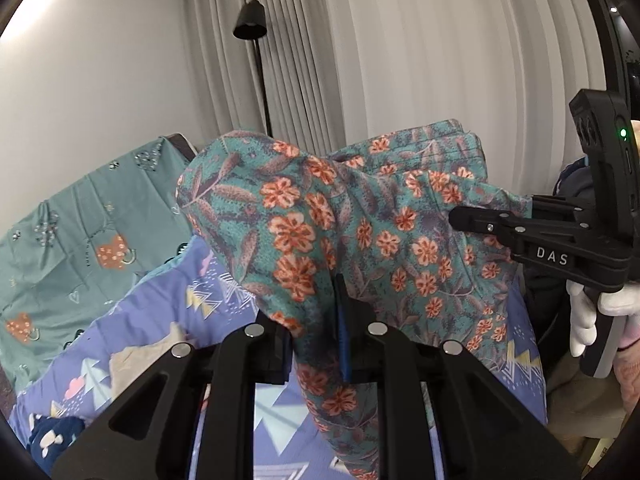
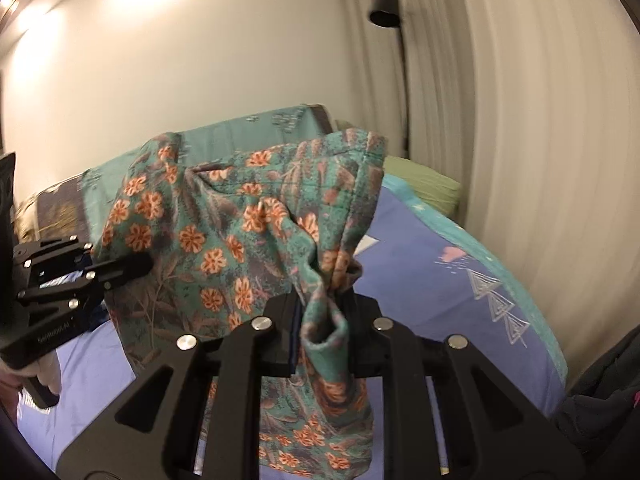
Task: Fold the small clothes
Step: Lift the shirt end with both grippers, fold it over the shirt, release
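left wrist, floral garment [image 1: 360, 216] pinched between both jaws

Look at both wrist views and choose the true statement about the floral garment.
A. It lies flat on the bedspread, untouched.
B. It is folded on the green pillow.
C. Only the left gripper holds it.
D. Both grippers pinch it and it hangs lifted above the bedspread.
D: the left gripper and the right gripper each clamp bunched cloth of the floral garment, which hangs above the blue bedspread.
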Action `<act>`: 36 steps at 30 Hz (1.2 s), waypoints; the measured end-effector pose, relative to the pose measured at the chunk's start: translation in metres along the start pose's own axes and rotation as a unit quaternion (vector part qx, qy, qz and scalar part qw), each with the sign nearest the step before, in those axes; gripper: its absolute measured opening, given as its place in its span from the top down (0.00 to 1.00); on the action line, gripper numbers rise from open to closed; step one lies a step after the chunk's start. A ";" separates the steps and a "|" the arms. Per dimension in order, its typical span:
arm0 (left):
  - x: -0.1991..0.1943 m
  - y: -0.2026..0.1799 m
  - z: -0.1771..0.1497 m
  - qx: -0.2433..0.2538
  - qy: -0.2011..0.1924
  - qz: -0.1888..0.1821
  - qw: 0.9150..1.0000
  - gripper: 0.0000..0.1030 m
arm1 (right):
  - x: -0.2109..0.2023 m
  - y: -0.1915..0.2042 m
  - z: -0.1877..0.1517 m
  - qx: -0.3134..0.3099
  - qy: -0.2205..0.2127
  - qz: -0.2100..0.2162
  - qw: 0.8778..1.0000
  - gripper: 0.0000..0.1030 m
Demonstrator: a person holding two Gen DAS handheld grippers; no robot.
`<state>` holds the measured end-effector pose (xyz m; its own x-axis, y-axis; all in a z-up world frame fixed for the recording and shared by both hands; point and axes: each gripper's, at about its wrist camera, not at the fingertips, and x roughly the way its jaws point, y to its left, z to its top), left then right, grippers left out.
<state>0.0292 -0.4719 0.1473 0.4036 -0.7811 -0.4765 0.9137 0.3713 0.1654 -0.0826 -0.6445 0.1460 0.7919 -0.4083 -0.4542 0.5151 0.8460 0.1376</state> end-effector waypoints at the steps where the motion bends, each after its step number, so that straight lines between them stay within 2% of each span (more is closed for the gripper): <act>1: 0.010 0.005 0.001 -0.002 0.002 -0.002 1.000 0.83 | 0.009 -0.007 0.003 0.004 0.002 -0.008 1.000 0.84; 8: 0.080 0.009 0.018 -0.003 0.015 -0.006 1.000 0.83 | 0.057 -0.029 0.014 0.009 0.016 -0.052 0.998 0.84; 16: 0.146 0.019 0.022 -0.010 0.039 0.010 0.999 0.83 | 0.125 -0.042 0.016 0.026 0.045 -0.082 0.995 0.84; 19: 0.166 0.025 0.018 -0.008 0.046 0.021 0.999 0.77 | 0.150 -0.044 0.013 0.024 0.060 -0.095 0.993 0.83; 20: 0.175 0.026 0.014 -0.001 0.053 0.037 0.998 0.67 | 0.158 -0.044 0.011 0.022 0.065 -0.104 0.992 0.79; 21: 0.184 0.027 0.010 0.006 0.062 0.055 0.997 0.63 | 0.169 -0.047 0.006 0.022 0.072 -0.128 0.989 0.75; 22: 0.193 0.031 0.001 0.010 0.073 0.074 0.995 0.61 | 0.173 -0.048 0.003 0.025 0.079 -0.148 0.985 0.65; 23: 0.196 0.034 -0.005 0.009 0.076 0.081 0.994 0.59 | 0.177 -0.053 -0.004 0.037 0.085 -0.168 0.981 0.61; 26: 0.200 0.045 -0.031 -0.001 0.093 0.068 0.993 0.58 | 0.174 -0.067 -0.032 0.079 0.105 -0.150 0.980 0.61; 28: 0.201 0.047 -0.051 0.000 0.113 0.057 0.992 0.56 | 0.174 -0.069 -0.051 0.075 0.120 -0.145 0.979 0.61; 31: 0.200 0.043 -0.069 -0.010 0.133 0.037 0.990 0.47 | 0.164 -0.066 -0.086 0.078 0.139 -0.126 0.979 0.61; 33: 0.191 0.034 -0.080 -0.013 0.129 0.021 0.991 0.42 | 0.150 -0.061 -0.103 0.083 0.133 -0.113 0.981 0.60; 36: 0.171 0.019 -0.089 -0.017 0.106 0.010 0.994 0.29 | 0.112 -0.041 -0.118 0.069 0.101 -0.118 0.985 0.43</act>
<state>0.1112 -0.5537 -0.0081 0.3984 -0.6510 -0.6461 0.9024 0.4042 0.1492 -0.0534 -0.6842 -0.0142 0.5708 -0.4988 -0.6522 0.7273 0.6758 0.1197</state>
